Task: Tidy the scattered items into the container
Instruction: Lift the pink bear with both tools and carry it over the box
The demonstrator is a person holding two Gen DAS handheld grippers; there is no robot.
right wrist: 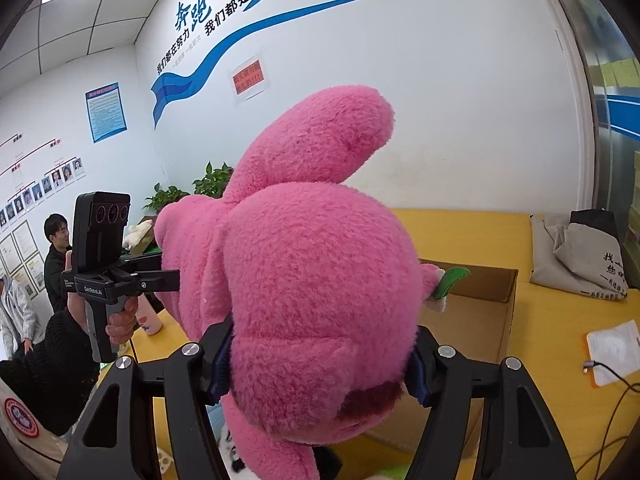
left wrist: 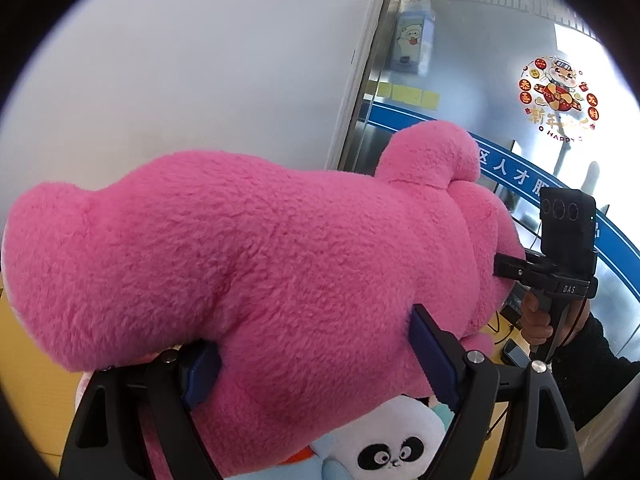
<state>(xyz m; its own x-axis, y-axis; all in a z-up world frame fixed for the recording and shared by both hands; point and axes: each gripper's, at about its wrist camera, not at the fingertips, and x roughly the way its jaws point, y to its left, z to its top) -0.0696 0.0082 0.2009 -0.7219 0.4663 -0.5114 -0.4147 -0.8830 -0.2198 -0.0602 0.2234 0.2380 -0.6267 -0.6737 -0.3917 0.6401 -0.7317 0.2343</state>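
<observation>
Both hand-held grippers clamp one big, fuzzy pink plush toy: left hand-held gripper, right hand-held gripper. It hangs above an open cardboard box on the yellow tabletop.

Big pink plush toy held aloft; open cardboard box on yellow table — panda plush below.

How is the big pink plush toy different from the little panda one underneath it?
The pink plush toy is far larger and one solid colour; the panda plush is small, white with black eye patches. The pink plush toy is lifted, pinched by the left gripper and the right gripper; the panda plush lies below it, ungripped. Both are soft, fuzzy stuffed toys.
</observation>
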